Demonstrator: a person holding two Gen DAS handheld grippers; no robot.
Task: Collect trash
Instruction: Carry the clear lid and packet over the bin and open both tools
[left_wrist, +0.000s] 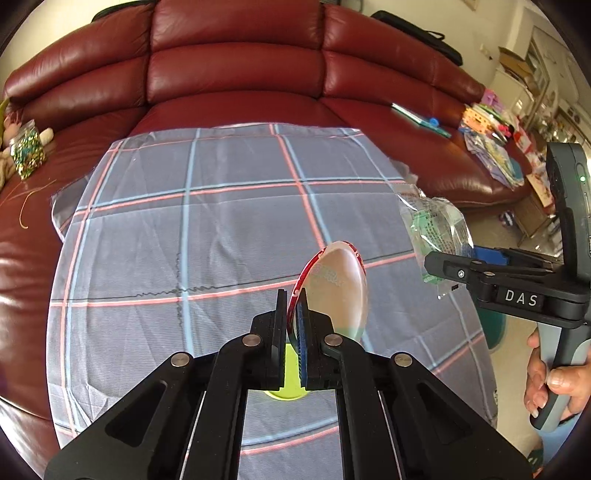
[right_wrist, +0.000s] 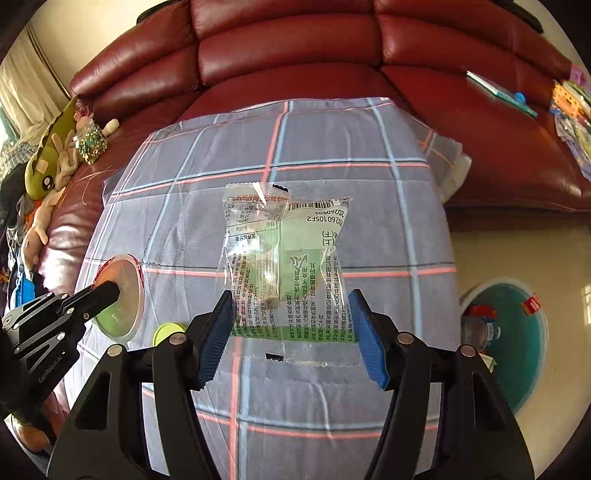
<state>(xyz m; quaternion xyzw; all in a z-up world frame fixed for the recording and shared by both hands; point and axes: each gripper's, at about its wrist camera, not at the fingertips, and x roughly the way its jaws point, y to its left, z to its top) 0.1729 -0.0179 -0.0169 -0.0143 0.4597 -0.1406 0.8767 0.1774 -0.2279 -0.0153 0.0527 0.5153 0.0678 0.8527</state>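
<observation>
While the left hand-held gripper (left_wrist: 291, 314) pinches the round red-rimmed foil lid (left_wrist: 338, 288) and the right hand-held gripper (right_wrist: 290, 336) clamps the clear printed plastic wrapper (right_wrist: 286, 266) above the checked tabletop (right_wrist: 332, 147), carry both level over the teal bin (right_wrist: 517, 343) before releasing.

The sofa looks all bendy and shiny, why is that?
Left wrist view: the fisheye lens bows the sofa and the checked cloth, and daylight puts white glare on the leather. Right wrist view: same bulge, and the clear wrapper glints but its print stays sharp. Both views go dark at the corners.
</observation>
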